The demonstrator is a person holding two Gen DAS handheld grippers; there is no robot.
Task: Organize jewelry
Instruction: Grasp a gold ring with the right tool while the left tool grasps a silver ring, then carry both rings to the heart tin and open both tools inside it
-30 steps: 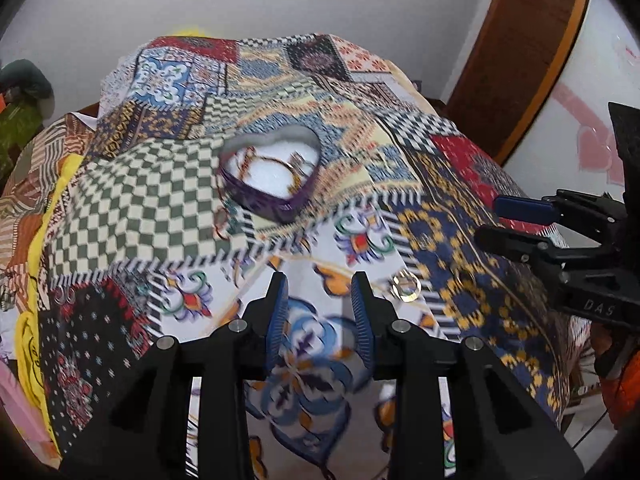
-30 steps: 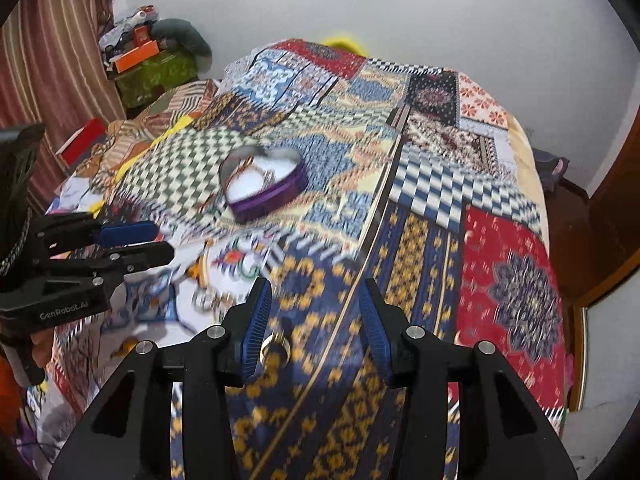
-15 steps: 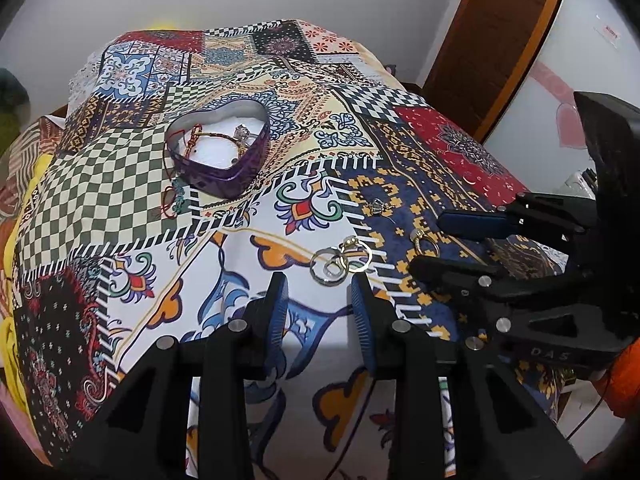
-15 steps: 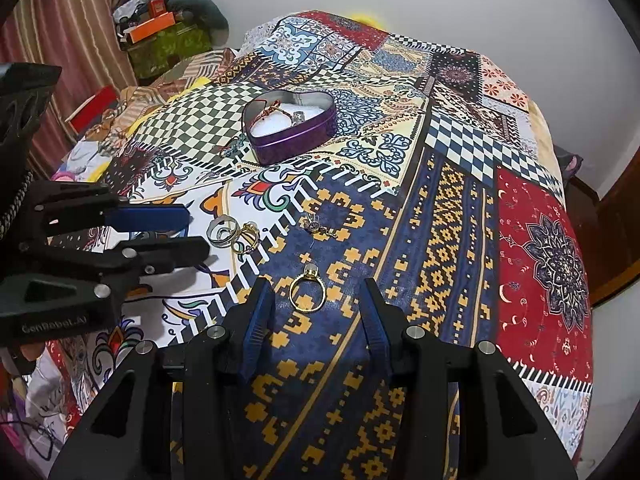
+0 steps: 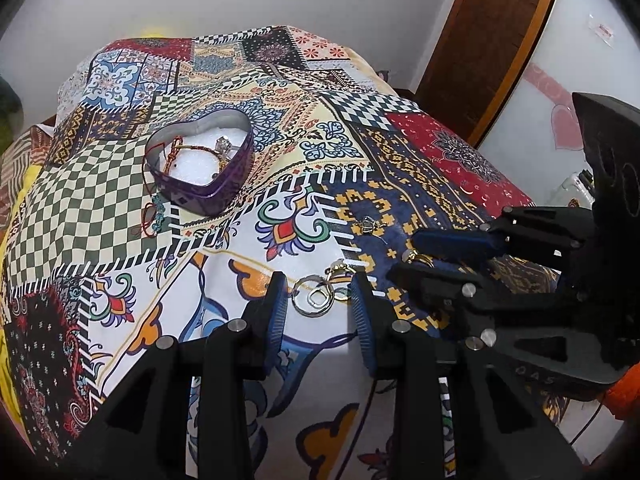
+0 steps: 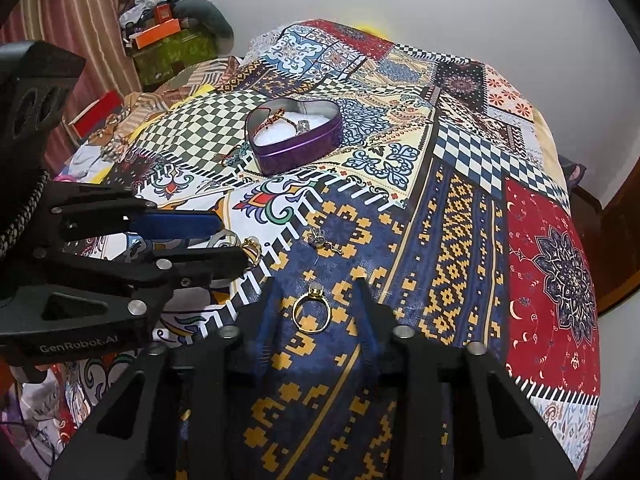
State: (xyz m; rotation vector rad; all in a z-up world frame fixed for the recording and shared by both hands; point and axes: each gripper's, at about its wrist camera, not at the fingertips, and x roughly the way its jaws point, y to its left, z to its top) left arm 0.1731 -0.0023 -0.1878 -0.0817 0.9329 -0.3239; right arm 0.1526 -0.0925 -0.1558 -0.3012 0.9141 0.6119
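A purple heart-shaped tin (image 5: 202, 160) sits open on the patchwork bedspread, with a red cord bracelet and a ring inside; it also shows in the right wrist view (image 6: 296, 136). My left gripper (image 5: 320, 300) is open, its fingers either side of a silver ring (image 5: 314, 300) and a gold ring (image 5: 340, 270) lying together. My right gripper (image 6: 316, 304) is open around a gold ring (image 6: 311, 312) on the blue patch. A small silver piece (image 6: 320, 240) lies further ahead. Each gripper shows in the other's view, the right (image 5: 416, 254) and the left (image 6: 228, 236).
The bedspread (image 6: 460, 208) covers a bed that drops off at the right and near edges. A red cord (image 5: 154, 208) trails from the tin onto the cloth. Boxes and clutter (image 6: 168, 36) stand at the far left. A wooden door (image 5: 492, 40) is at the right.
Both grippers have come down and forward toward the bedspread. The rings now lie between each gripper's fingers. Both stay open.
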